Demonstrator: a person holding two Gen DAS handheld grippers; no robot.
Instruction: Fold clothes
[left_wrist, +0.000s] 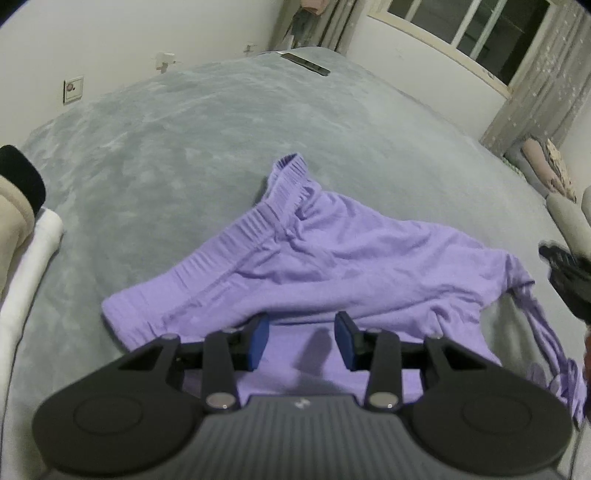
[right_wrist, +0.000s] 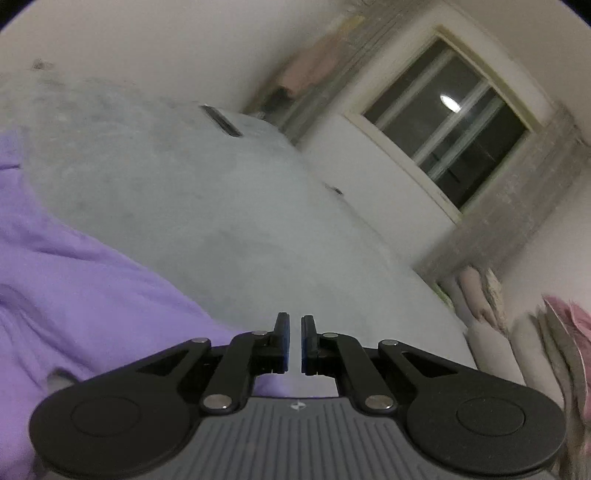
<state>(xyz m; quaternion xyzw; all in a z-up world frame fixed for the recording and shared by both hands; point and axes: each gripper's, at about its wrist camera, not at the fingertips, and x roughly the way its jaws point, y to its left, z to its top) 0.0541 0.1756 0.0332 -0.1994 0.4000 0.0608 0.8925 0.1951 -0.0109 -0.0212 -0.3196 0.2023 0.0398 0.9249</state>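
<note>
So, left to right: left gripper (left_wrist: 301, 338) low over crumpled lilac elastic-waist cotton shorts (left_wrist: 314, 258) on grey plush bedspread (left_wrist: 147, 155), jaws apart, nothing pinched, probably lining up hem grab. Right gripper (right_wrist: 295, 338) pinched nearly together, empty, shorts off to its left.

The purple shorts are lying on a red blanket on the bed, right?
Not quite. The shorts are purple and lie on the bed, but the blanket under them is grey, not red. The left wrist view shows it.
</note>
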